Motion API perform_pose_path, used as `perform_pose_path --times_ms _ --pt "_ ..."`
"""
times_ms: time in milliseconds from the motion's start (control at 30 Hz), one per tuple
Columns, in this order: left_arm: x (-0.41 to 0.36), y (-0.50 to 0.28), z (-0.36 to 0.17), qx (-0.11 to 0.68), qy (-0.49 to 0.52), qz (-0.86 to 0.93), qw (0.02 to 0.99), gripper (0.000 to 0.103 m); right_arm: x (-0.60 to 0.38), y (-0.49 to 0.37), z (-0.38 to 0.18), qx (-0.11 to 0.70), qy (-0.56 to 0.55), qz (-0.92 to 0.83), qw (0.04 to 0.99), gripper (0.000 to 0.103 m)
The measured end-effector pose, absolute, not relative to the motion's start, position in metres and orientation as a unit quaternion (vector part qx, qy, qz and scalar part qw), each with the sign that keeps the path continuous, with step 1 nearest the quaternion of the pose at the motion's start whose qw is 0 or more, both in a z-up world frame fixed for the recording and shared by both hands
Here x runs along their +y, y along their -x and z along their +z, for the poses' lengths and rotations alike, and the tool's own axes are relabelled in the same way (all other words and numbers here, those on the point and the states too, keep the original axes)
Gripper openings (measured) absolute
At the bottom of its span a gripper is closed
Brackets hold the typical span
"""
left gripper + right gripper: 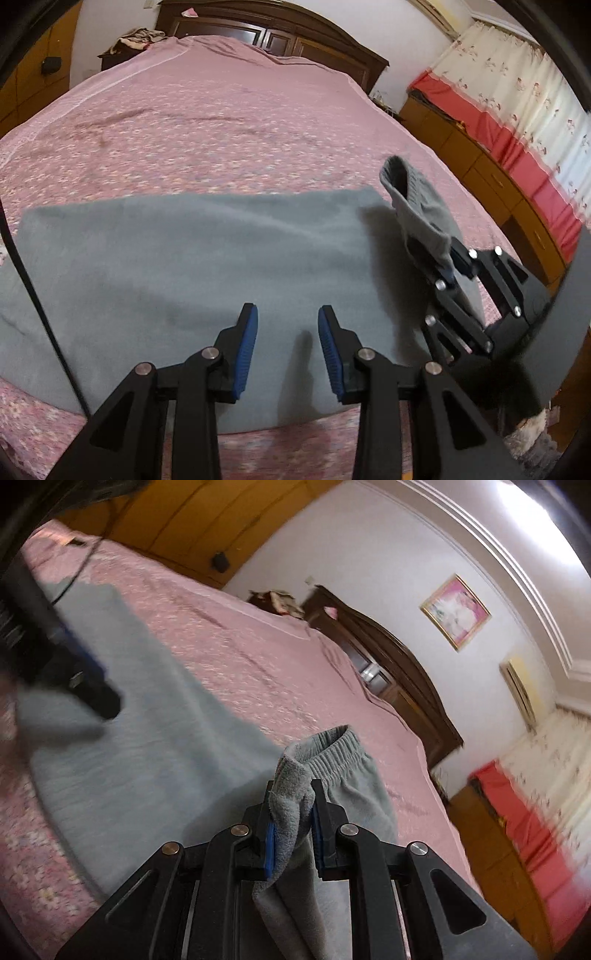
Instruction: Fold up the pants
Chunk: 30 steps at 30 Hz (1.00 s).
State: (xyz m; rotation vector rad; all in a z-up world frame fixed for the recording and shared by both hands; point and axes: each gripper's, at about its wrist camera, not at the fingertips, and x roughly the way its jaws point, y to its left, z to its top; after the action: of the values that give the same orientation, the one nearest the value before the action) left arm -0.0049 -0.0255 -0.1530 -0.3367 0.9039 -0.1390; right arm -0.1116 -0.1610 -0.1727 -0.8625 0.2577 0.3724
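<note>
Grey fleece pants (192, 258) lie flat across the near part of the pink bed. My left gripper (288, 314) is open and empty, low over the pants near their front edge. My right gripper (291, 801) is shut on the pants' elastic waistband end (325, 753) and holds it lifted off the bed at the right. In the left wrist view the right gripper (452, 269) shows at the right with the raised waistband (413, 199) in it. In the right wrist view the left gripper (92, 690) shows blurred at the left over the pants (155, 746).
The pink floral bedspread (207, 122) stretches far behind the pants to a dark wooden headboard (280, 33). A wooden cabinet with red cushions (517, 155) runs along the right side under curtains. A black cable (40, 302) crosses the left of the view.
</note>
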Motion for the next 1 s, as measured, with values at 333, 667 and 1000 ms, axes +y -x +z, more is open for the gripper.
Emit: perform_pose_path --times_ms 333,667,1000 --pt "-0.009 0.008 -0.151 0.424 0.174 -0.061 0.887 0.035 -0.147 0.132 -0.175 0.109 0.426 0.218 0.871 0.016" --pt "0.003 0.012 -0.153 0.424 0.190 -0.057 0.884 0.035 -0.128 0.142 -0.171 0.098 0.420 0.241 0.869 0.016" --pt "0.059 0.027 -0.150 0.415 0.231 -0.027 0.880 0.035 -0.048 0.168 -0.159 0.059 0.406 0.306 0.859 0.016"
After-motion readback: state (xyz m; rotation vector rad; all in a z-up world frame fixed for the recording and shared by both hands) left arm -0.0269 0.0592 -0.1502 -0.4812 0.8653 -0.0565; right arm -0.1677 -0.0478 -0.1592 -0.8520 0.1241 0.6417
